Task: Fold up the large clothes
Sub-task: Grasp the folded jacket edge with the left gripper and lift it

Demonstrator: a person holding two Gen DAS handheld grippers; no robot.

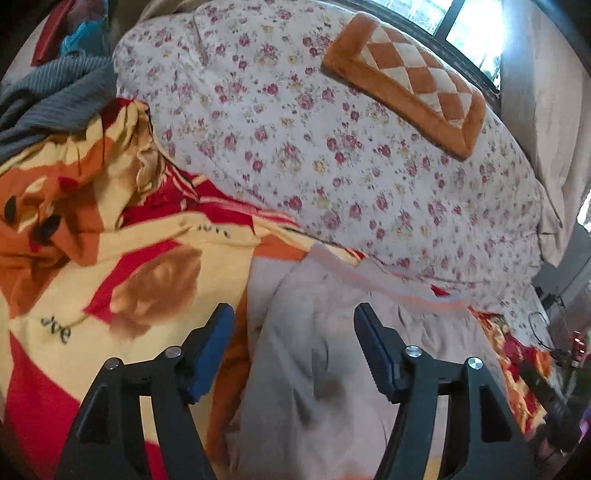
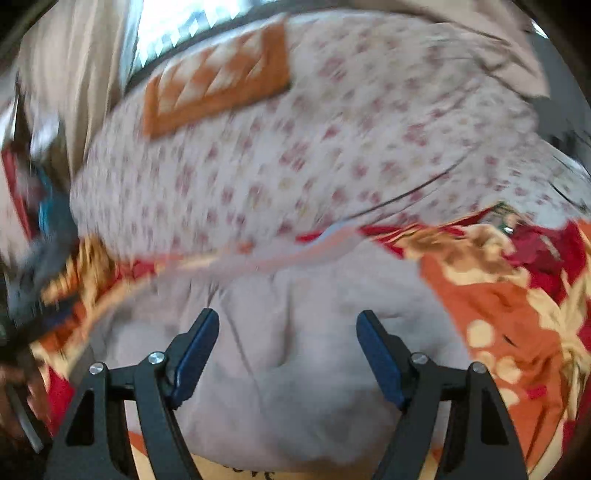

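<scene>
A pale grey-beige garment (image 1: 317, 354) lies crumpled on a red, orange and yellow bedsheet (image 1: 122, 266). Its pink-edged hem (image 1: 388, 284) runs along its far side. My left gripper (image 1: 293, 317) is open and empty, just above the garment's left part. In the right wrist view the same garment (image 2: 295, 332) fills the lower middle, blurred by motion. My right gripper (image 2: 286, 325) is open and empty above its middle. The sheet (image 2: 509, 314) shows to the right.
A white quilt with red flowers (image 1: 332, 147) is heaped behind the garment, with an orange and cream checked cushion (image 1: 410, 85) on top. A grey knit cloth (image 1: 55, 107) lies far left. A window (image 1: 461, 22) is behind the bed. Dark clutter (image 1: 554, 350) sits at right.
</scene>
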